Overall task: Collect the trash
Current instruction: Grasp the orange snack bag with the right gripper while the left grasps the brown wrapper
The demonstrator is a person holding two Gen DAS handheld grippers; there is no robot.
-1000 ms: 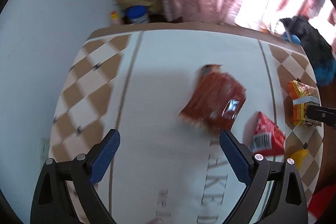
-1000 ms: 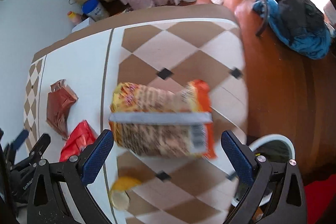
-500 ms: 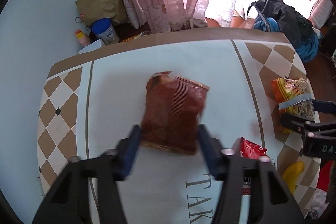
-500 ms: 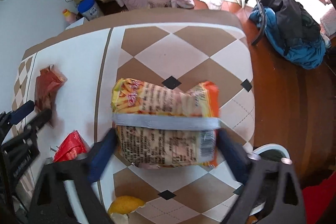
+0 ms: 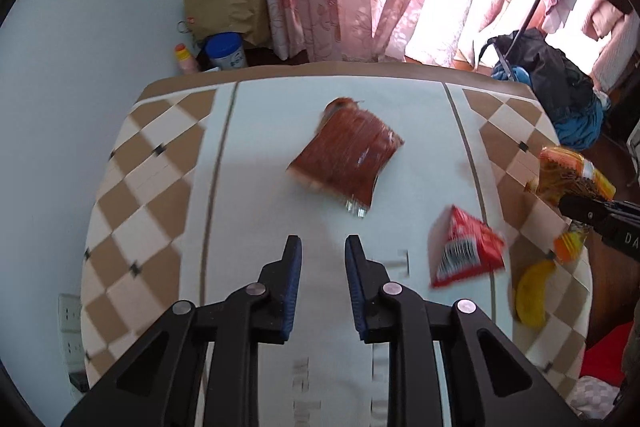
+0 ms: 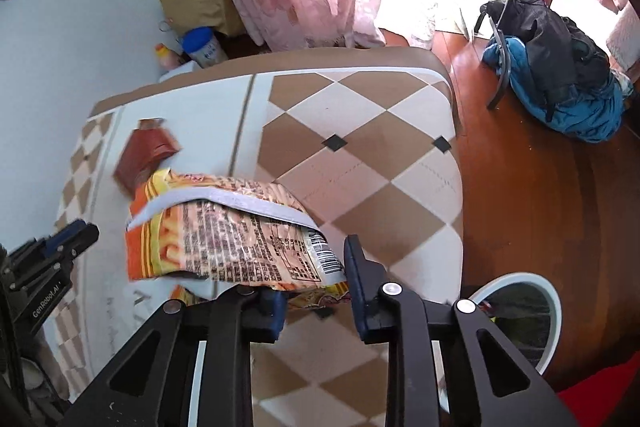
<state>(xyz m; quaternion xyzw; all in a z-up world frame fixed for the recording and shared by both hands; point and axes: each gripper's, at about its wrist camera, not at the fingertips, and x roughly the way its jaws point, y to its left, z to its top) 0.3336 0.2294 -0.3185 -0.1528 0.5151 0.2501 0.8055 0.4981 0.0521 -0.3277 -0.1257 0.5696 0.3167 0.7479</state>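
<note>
A brown snack wrapper (image 5: pixel 346 155) lies flat on the white middle of the table, a little ahead of my left gripper (image 5: pixel 323 243). That gripper's jaws are drawn nearly together with nothing between them. A red wrapper (image 5: pixel 464 247) and a yellow peel (image 5: pixel 532 291) lie to its right. My right gripper (image 6: pixel 316 267) is shut on an orange and yellow noodle wrapper (image 6: pixel 232 235), held tilted above the checked cloth. The wrapper hides its left fingertip. A white-rimmed bin (image 6: pixel 554 307) stands on the floor at the lower right.
The table's right edge (image 6: pixel 456 155) drops to a wooden floor (image 6: pixel 540 187). A chair with dark and blue clothes (image 6: pixel 560 67) stands beyond it. A paper bag (image 5: pixel 224 7) and a blue-lidded tub (image 5: pixel 226 51) sit by the wall behind the table, under pink curtains.
My left jaws went from wide open to nearly together; the brown wrapper was between them and now lies ahead. My right jaws shut on the noodle wrapper and raised it.
</note>
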